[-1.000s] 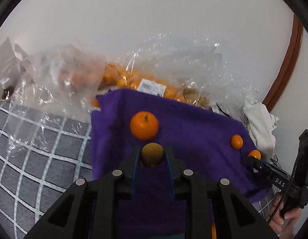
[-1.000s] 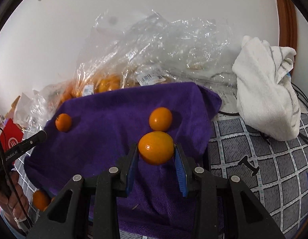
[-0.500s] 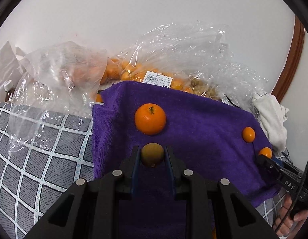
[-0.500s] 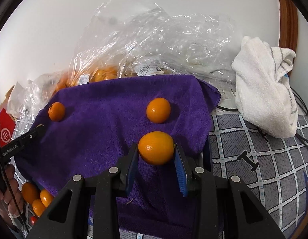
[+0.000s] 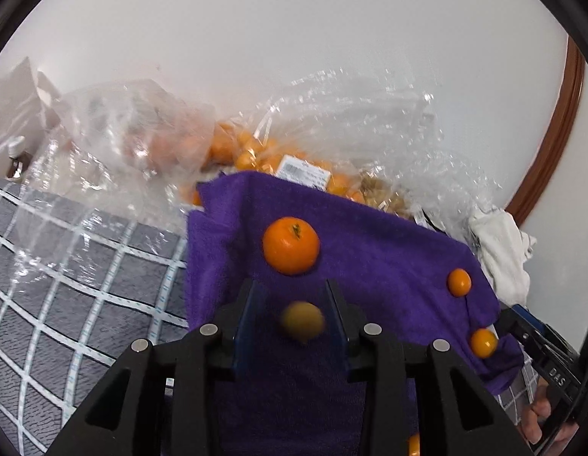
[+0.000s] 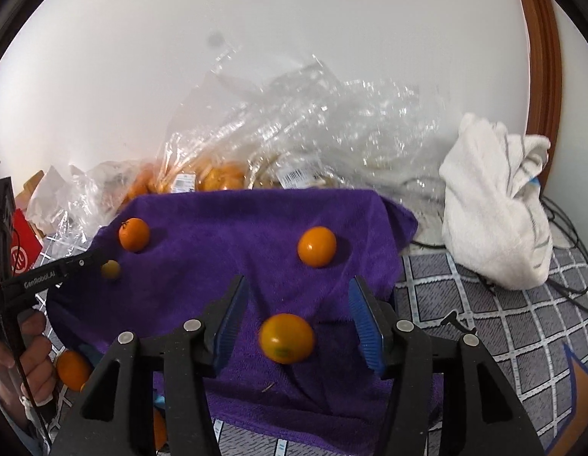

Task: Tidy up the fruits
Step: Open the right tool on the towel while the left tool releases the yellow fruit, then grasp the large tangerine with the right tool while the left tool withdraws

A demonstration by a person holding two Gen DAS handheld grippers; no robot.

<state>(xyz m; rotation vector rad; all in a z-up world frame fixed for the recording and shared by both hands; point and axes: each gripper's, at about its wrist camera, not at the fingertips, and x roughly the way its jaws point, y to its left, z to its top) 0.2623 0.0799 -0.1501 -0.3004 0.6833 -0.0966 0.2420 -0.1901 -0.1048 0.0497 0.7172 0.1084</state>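
Two grippers hang over a deep-purple towel (image 6: 225, 250) of thick, fuzzy pile, draped in soft folds across a grey quilted surface (image 5: 65, 266) with a white grid of lines.

Both stand spread apart. Between the blue-lined fingers of the left gripper (image 5: 292, 307) sits a small yellowish fruit (image 5: 302, 321), round and blurred, with a gap showing on either side — I cannot tell whether it rests on the cloth. Just beyond it lies a larger, matte orange mandarin (image 5: 291, 245) with a dark green stem scar on top. The right gripper (image 6: 299, 306) is opened wider still; a glossy orange fruit (image 6: 286, 338), slightly oval, is below and between its fingers, touching neither.

A smooth round orange (image 6: 316, 247) sits on the towel further back, near its right edge.

Behind the towel, against the white wall, crinkled clear plastic bags (image 6: 294, 133) are heaped — thin, shiny film with many orange fruits (image 5: 248, 152) inside and white barcode labels stuck on. A rumpled white cloth (image 6: 495, 205) with grey stripes slumps to the right, thin black cables trailing beside it. A curved brown wooden trim (image 5: 552, 129) runs up the wall.
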